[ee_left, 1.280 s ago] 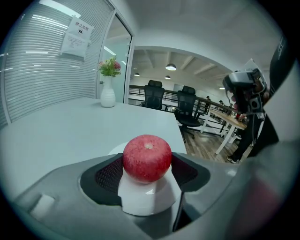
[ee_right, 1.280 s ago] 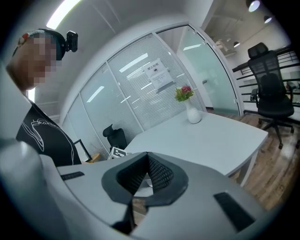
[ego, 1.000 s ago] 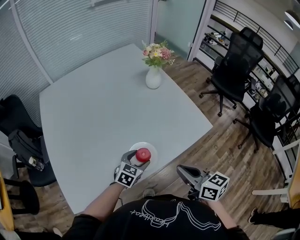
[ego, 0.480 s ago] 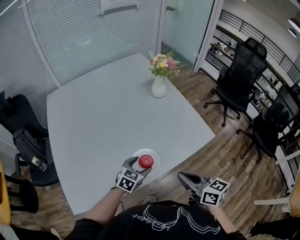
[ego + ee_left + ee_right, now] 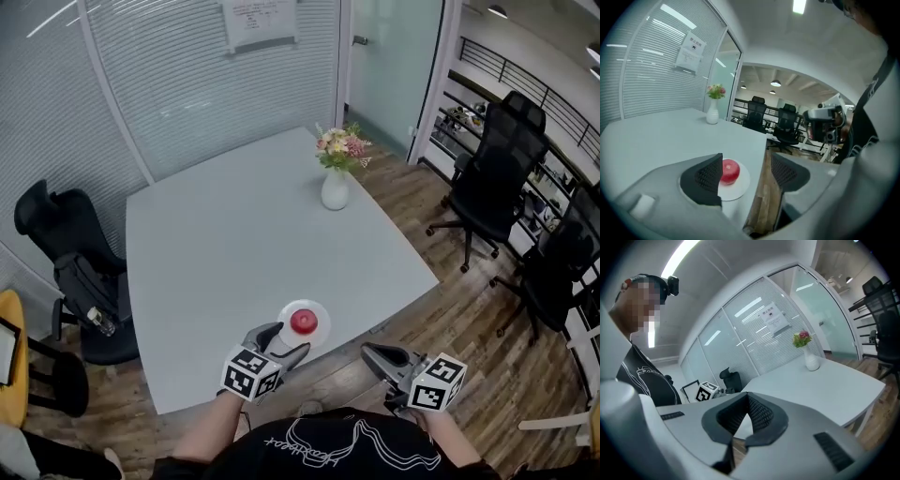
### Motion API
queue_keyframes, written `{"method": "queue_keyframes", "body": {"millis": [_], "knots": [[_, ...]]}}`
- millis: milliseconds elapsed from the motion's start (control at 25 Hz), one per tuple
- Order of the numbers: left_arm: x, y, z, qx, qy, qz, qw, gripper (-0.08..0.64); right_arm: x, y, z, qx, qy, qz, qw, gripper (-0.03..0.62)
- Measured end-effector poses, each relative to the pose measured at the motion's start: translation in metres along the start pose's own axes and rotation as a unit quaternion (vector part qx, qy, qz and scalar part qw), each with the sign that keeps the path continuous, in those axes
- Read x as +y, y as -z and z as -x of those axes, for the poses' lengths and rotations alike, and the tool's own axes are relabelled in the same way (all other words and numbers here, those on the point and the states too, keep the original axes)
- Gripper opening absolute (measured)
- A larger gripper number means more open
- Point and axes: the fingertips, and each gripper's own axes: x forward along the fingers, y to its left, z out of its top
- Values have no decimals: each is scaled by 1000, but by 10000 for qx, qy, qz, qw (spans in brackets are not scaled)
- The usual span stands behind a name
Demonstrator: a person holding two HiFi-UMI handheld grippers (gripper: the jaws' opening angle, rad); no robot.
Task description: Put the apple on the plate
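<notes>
The red apple [image 5: 303, 321] rests on a small white plate [image 5: 316, 309] near the front edge of the grey table [image 5: 234, 244]. My left gripper [image 5: 284, 340] sits just behind the plate, open and apart from the apple. Its own view shows the apple [image 5: 730, 170] on the plate [image 5: 738, 185] ahead, beside the left jaw, with a wide empty gap in my left gripper [image 5: 746, 172]. My right gripper [image 5: 368, 350] hovers off the table's edge over the wooden floor. In its own view my right gripper [image 5: 743, 427] is shut, with nothing between the pads.
A white vase [image 5: 335, 190] of flowers stands at the table's far right corner. Black office chairs stand to the right [image 5: 489, 187] and to the left [image 5: 70, 246] of the table. The table's front edge [image 5: 281, 375] runs close under both grippers.
My left gripper has let go of the apple and drawn back toward me, leaving it on the plate. The head view has shifted, showing more of the room. The right gripper stays shut.
</notes>
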Motion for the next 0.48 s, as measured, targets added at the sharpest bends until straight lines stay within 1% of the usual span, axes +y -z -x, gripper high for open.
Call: {"method": "queue_keyframes", "body": {"millis": [80, 160, 280, 360, 480], "knots": [[-27, -19, 20, -242, 275, 54, 9993, 331, 16, -4, 4, -8, -225, 141, 9996, 9], [-54, -39, 38, -523, 555, 179, 9969, 330, 30, -7, 9, -48, -408, 227, 9989, 9], [-87, -67, 62, -952, 811, 319, 9916, 320, 49, -12, 20, -105, -653, 339, 9972, 9], [-109, -81, 76, -1144, 938, 267, 9886, 288, 62, -15, 28, -131, -790, 448, 9958, 9], [-142, -94, 94, -1374, 1186, 207, 9832, 218, 81, -18, 40, -213, -947, 592, 9935, 9]]}}
